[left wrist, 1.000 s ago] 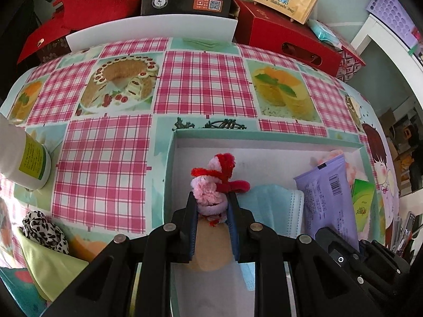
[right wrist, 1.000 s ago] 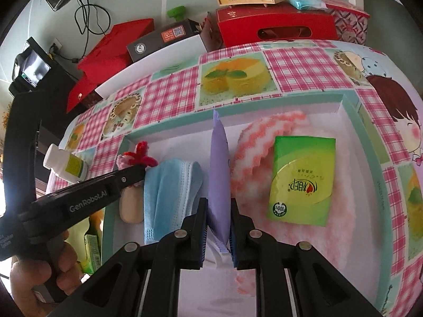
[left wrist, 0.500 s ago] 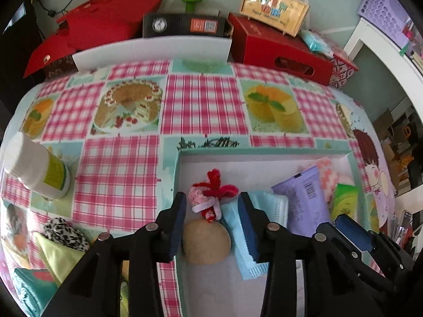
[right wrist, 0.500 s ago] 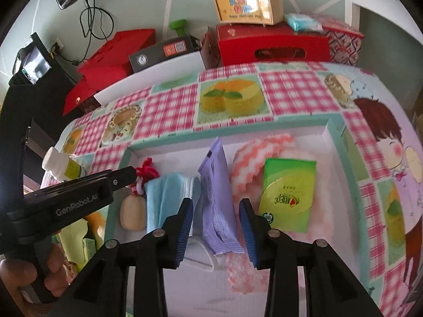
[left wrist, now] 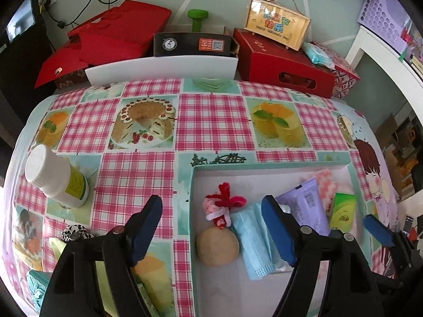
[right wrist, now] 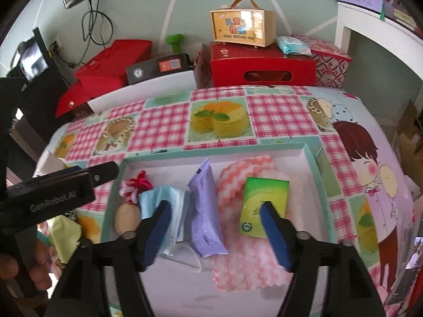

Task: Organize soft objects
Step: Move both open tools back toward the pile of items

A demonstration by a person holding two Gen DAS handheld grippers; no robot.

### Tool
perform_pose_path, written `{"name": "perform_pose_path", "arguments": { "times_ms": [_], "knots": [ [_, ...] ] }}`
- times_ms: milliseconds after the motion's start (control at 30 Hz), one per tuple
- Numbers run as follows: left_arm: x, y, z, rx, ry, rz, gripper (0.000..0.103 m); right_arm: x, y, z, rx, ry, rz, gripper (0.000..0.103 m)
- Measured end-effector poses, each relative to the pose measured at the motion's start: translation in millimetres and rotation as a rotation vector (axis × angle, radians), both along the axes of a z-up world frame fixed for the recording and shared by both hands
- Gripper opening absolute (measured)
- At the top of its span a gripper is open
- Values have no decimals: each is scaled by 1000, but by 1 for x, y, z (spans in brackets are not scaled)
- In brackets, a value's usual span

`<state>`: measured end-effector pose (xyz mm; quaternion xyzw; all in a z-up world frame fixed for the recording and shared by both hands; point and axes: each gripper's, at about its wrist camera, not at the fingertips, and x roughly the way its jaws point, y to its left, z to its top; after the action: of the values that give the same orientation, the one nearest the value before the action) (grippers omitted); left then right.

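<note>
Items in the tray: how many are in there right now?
6, left to right: tan round puff, red-pink yarn toy behind it, blue face masks, purple packet, pink-white cloth, green packet lying on the cloth. Smaller things beneath may be hidden.

The left gripper [left wrist: 211, 227] hangs with fingers spread wide, holding nothing. The right gripper [right wrist: 215, 231] is likewise spread and empty.

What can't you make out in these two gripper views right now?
- Green packet, right wrist view: label print too small; right finger covers its lower edge.
- Leopard-print cloth, left wrist view: mostly hidden behind the left gripper.
- Blue face mask, right wrist view: lower part hidden by a finger.
</note>
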<state>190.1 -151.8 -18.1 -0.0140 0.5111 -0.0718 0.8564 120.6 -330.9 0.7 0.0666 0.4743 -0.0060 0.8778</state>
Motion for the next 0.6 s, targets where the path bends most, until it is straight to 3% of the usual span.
{"name": "perform_pose_path", "arguments": {
  "times_ms": [33, 67, 100, 133, 600],
  "knots": [
    [0, 1, -1, 3, -5, 8, 81, 0, -1, -1, -15, 1, -4, 83],
    [1, 4, -3, 9, -16, 29, 91, 0, -1, -1, -25, 1, -8, 87],
    [1, 6, -4, 15, -24, 51, 99, 0, -3, -2, -36, 4, -21, 102],
    [3, 11, -7, 18, -26, 78, 100, 1, -5, -3, -50, 8, -40, 103],
    [7, 28, -17, -11, -5, 117, 100, 2, -21, -18, -81, 79, -123, 103]
  ]
}}
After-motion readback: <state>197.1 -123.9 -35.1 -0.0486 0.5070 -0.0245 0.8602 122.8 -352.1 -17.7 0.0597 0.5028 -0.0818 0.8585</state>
